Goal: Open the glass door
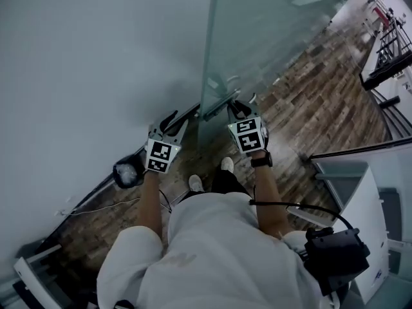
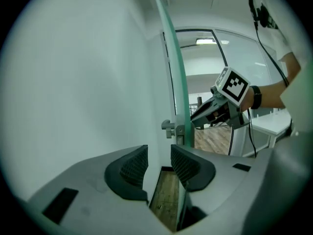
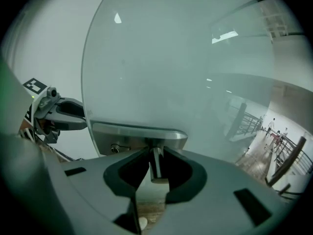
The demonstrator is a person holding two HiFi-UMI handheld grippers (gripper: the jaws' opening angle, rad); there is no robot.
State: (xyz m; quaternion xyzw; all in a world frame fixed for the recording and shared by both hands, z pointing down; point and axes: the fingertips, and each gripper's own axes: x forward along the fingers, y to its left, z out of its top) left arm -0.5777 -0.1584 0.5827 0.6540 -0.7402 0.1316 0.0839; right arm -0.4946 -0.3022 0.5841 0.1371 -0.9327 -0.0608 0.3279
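Observation:
The glass door (image 1: pixel 257 37) stands edge-on ahead of me, its green edge (image 2: pixel 177 82) running down to a metal lock fitting (image 2: pixel 173 129). A brushed-metal handle bar (image 3: pixel 139 130) crosses the pane. My right gripper (image 3: pixel 155 154) is open around the short metal post (image 3: pixel 155 166) under that bar, with its pads apart from the post. In the head view the right gripper (image 1: pixel 241 106) sits at the handle (image 1: pixel 219 103). My left gripper (image 2: pixel 159 153) is open and holds nothing, close to the door's edge on the wall side. It shows in the head view (image 1: pixel 175 119) beside the door.
A white wall (image 1: pixel 96 56) runs along the left, close to the door's edge. A dark round object (image 1: pixel 129 171) and a thin cable (image 1: pixel 103 206) lie on the wooden floor (image 1: pixel 322 89) by the wall. A white cabinet (image 1: pixel 357 192) stands at right, with railings (image 1: pixel 386 50) beyond.

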